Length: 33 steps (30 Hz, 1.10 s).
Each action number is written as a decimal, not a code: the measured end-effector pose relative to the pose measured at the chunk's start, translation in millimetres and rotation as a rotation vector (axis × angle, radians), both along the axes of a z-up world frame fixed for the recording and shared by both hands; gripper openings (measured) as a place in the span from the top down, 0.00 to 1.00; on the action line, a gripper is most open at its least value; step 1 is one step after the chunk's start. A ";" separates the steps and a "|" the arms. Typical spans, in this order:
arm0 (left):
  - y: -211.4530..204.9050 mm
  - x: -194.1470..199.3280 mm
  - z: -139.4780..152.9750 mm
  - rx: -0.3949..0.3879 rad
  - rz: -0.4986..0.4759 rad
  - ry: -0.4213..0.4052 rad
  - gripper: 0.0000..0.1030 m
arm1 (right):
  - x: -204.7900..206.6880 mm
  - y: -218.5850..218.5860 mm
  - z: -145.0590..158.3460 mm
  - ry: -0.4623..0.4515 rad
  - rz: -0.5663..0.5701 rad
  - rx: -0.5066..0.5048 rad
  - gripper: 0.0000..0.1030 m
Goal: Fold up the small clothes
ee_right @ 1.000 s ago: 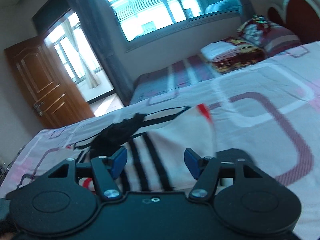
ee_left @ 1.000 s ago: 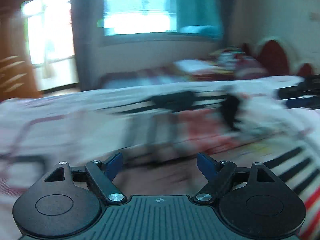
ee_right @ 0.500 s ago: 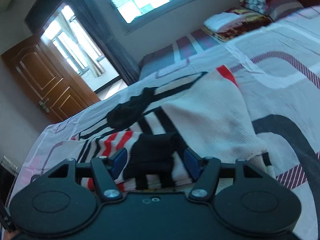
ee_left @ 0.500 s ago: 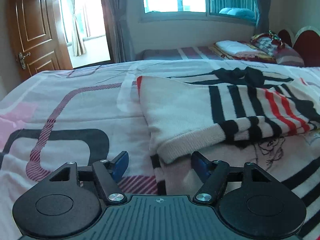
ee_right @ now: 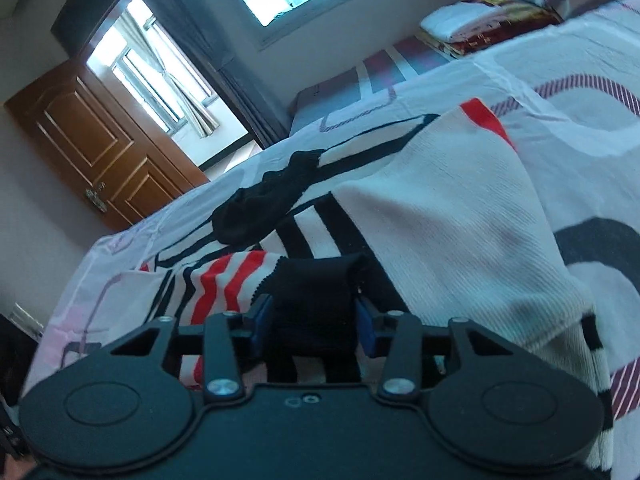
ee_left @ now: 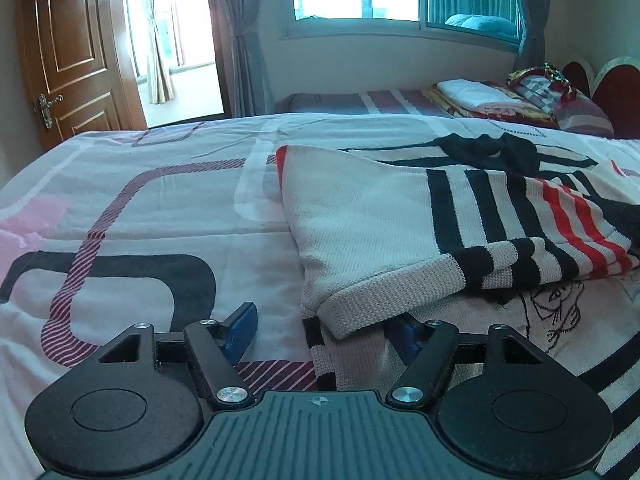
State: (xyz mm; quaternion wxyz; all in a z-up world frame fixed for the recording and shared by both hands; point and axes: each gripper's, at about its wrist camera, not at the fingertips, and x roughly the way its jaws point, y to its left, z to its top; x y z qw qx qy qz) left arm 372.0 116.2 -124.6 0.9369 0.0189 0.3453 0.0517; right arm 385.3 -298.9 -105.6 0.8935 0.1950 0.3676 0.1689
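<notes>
A white knitted sweater with black and red stripes (ee_left: 384, 216) lies partly folded on the bed with the white, pink and black patterned sheet (ee_left: 132, 216), filling the centre and right of the left wrist view and the middle of the right wrist view. One white sleeve with a ribbed cuff (ee_left: 384, 300) is laid across the body of the garment, its end reaching toward the lower centre of the left view.

The left hand-held gripper (ee_left: 324, 330) sits low at the bottom of its frame with its jaws apart; they have just been closing a little. The cuff and the sweater's edge lie between them, but the blue pads do not press on the knit, so nothing is gripped there.

The right hand-held gripper (ee_right: 314, 322) has just been closing, and its blue pads now stand against both sides of a black ribbed band of the sweater (ee_right: 316, 292) at the lower centre of its view; I judge it pinched.

The step in hand looks like taking hold of the near edge for the next fold. The next move seems to call for the left jaws to close on the cuffed edge, then both ends to be lifted together and carried over evenly, so the loose knit does not bunch or slide
</notes>
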 end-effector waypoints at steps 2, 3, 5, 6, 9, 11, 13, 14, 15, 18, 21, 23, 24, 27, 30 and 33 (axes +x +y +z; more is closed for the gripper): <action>1.7 -0.3 -0.6 -0.010 0.001 -0.001 0.32 | -0.4 2.7 0.6 -0.006 0.006 -0.033 0.70; 2.3 -0.2 -0.4 -0.013 0.001 -0.003 0.32 | -0.6 3.4 1.3 -0.007 0.011 -0.042 0.72; 3.4 -0.8 -0.2 -0.020 0.003 -0.007 0.32 | -1.0 3.2 2.8 -0.013 0.017 -0.058 0.73; 3.8 -1.1 -0.3 -0.023 0.001 -0.007 0.32 | -1.6 2.9 2.8 -0.012 0.009 -0.070 0.73; 4.7 -0.9 -0.2 -0.034 -0.013 -0.009 0.32 | -0.7 3.3 0.3 -0.009 0.002 -0.075 0.66; 4.0 -0.2 -0.8 -0.050 -0.063 -0.001 0.32 | 1.5 11.2 2.8 -0.018 0.027 -0.109 0.78; 4.3 -0.4 -0.8 -0.033 -0.081 0.005 0.32 | 0.2 20.3 10.9 -0.059 0.055 -0.148 0.94; 8.6 -0.1 0.0 -0.036 -0.058 0.007 0.32 | -3.2 25.5 17.7 -0.093 0.061 -0.183 0.94; 14.3 -1.6 1.9 -0.050 -0.024 -0.011 0.32 | -7.9 30.2 25.7 -0.136 0.071 -0.214 0.94; 28.7 -7.7 5.7 -0.101 0.058 -0.058 0.32 | -21.0 33.4 51.6 -0.244 0.089 -0.228 0.95; 33.4 -8.2 -1.4 -0.127 0.075 -0.035 0.32 | -28.1 27.8 72.5 -0.326 0.092 -0.218 0.96; 34.8 -9.6 -7.3 -0.150 0.089 -0.037 0.32 | -33.4 21.3 73.2 -0.381 0.099 -0.239 0.97; 34.4 -9.9 -8.3 -0.156 0.092 -0.039 0.32 | -31.7 15.7 65.0 -0.366 0.090 -0.255 0.97; 33.7 -8.7 -9.3 -0.142 0.084 -0.032 0.32 | -12.6 -10.9 27.8 -0.162 0.032 -0.215 0.98; 33.4 -7.4 -9.4 -0.126 0.067 -0.021 0.32 | -13.4 -29.4 10.8 -0.077 0.000 -0.161 0.89; 30.9 -7.6 -9.5 -0.110 0.053 -0.016 0.32 | -20.8 -57.6 5.1 -0.042 -0.068 0.046 0.71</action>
